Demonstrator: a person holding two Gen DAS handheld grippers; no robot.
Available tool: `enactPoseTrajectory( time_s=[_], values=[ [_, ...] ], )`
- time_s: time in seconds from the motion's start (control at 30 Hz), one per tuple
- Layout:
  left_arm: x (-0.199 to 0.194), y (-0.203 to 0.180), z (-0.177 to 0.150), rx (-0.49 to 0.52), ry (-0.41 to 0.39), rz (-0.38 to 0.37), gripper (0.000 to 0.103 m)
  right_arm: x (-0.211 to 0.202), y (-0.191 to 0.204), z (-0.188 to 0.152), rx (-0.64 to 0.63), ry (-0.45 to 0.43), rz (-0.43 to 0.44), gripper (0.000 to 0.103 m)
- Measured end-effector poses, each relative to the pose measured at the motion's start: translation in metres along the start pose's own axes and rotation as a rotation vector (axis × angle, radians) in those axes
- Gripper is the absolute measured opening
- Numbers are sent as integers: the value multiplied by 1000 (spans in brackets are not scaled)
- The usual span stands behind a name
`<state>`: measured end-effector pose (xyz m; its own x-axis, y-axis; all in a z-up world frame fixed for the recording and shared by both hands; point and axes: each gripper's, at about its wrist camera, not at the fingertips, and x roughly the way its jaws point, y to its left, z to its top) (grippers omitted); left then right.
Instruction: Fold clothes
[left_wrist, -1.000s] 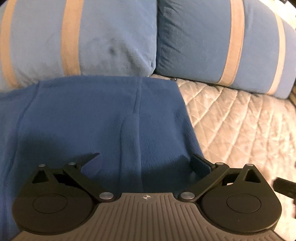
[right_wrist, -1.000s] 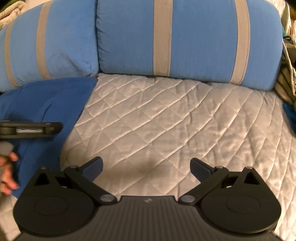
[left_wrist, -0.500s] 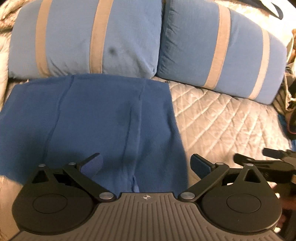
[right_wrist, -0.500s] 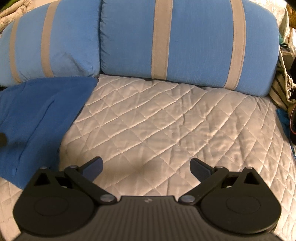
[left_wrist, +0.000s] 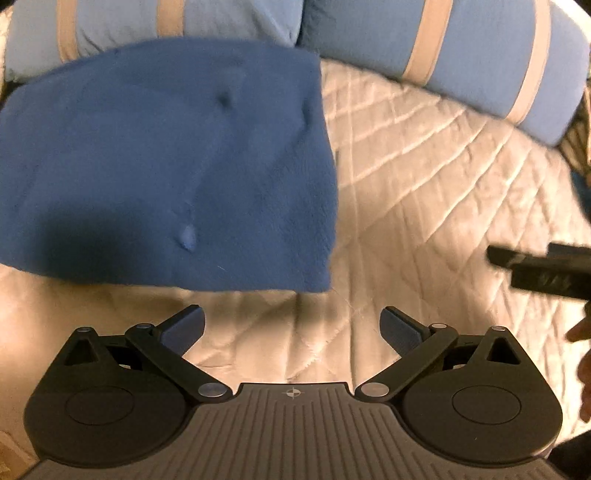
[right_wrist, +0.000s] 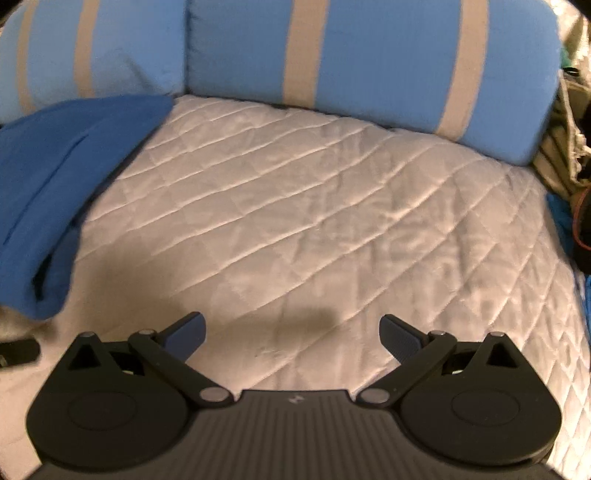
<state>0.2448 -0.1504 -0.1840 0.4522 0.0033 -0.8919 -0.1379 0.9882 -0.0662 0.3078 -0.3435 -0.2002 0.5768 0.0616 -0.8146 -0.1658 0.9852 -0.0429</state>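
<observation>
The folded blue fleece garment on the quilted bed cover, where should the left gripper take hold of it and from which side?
Probably the near right corner of the folded blue fleece garment. There its layered edges meet and lie free on the pale quilted bed cover, clear of the striped blue pillows. The left gripper, jaws open and empty, sits just short of that near edge, so come in low from the near side, sliding one jaw under the layers.

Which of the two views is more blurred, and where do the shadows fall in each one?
Left wrist view: more blurred; the blue garment and the quilted cover are smeared, and a dark shadow lies on the garment's near left part. Right wrist view: sharper in the middle, soft at the edges; a shadow falls on the cover just ahead of the open right gripper. Both views bend straight lines, as fisheye lenses do.
</observation>
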Motion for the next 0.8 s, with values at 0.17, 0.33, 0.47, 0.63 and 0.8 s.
enactPoseTrajectory(
  time_s=[0.17,0.33,0.47,0.63,0.8],
  values=[
    [24,-14,-4,46,-63,63,103,15,-9,8,23,-11,-32,103],
    [30,-20,-2,30,-90,104,103,38,0,9,-97,23,-102,103],
    [31,-21,-3,17,-117,110,103,47,-10,0,13,-35,-66,103],
    [29,-21,-5,14,-131,113,103,43,-5,-29,28,-235,-98,103],
    [27,-22,-6,4,-120,122,103,41,-4,-36,27,-287,-110,103]
  ],
)
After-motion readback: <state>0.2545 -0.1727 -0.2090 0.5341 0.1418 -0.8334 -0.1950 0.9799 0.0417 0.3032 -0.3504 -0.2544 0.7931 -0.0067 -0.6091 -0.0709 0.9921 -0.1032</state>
